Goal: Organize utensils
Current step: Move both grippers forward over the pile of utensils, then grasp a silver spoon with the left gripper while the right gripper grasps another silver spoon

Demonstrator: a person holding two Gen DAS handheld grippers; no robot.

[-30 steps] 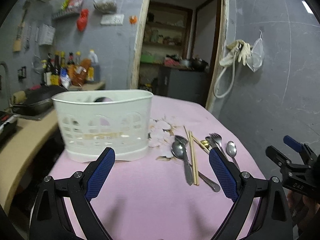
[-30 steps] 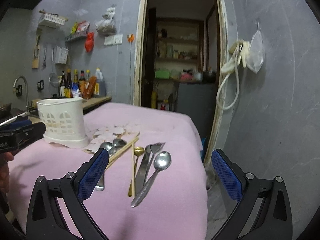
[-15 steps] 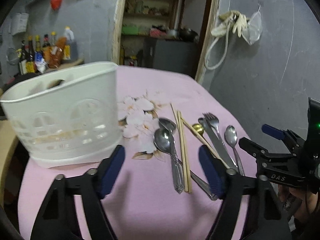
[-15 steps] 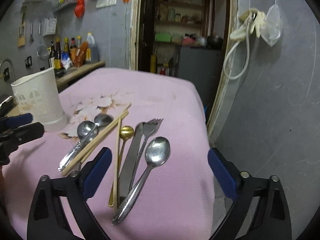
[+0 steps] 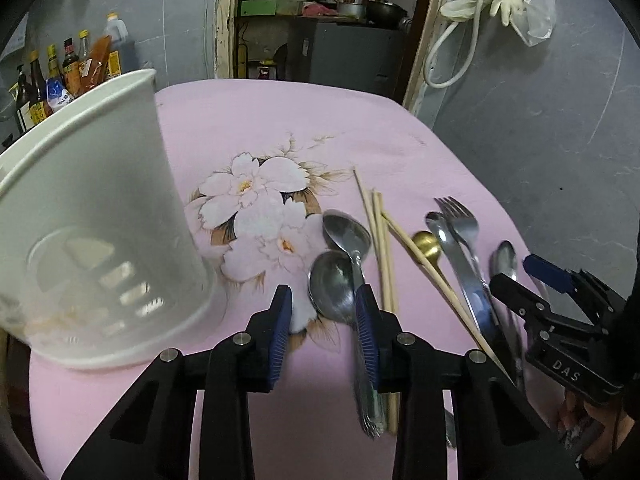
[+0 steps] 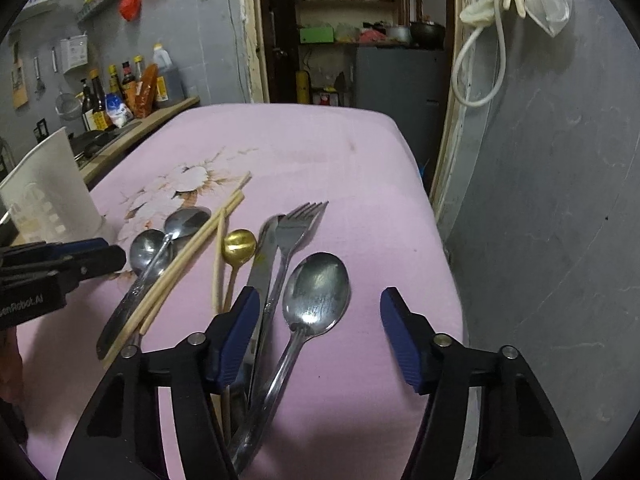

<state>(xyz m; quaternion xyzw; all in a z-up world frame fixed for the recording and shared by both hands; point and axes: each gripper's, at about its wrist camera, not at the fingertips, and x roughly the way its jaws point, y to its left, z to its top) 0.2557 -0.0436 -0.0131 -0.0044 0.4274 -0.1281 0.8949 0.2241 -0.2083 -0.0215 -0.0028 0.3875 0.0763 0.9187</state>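
Note:
Utensils lie in a row on the pink cloth: two steel spoons [image 5: 340, 264], chopsticks [image 5: 380, 240], a gold spoon [image 5: 426, 244], a knife [image 5: 464, 276], a fork [image 5: 460, 216] and a large spoon [image 6: 316, 292]. My left gripper [image 5: 324, 312] is open but narrowed, its fingers low on either side of the nearer steel spoon's bowl [image 5: 332, 288]. My right gripper [image 6: 316, 320] is open wide, low over the large spoon; it also shows in the left wrist view [image 5: 528, 280]. The white caddy [image 5: 92, 216] stands at left.
Sauce bottles [image 6: 120, 92] stand on a wooden counter beyond the table's left side. A grey wall [image 6: 560, 200] runs close along the table's right edge. A doorway [image 6: 352, 40] opens behind the far end.
Both grippers have dropped forward and down toward the utensils. The left jaws have narrowed around the nearer steel spoon; the right gripper has come in over the large spoon.

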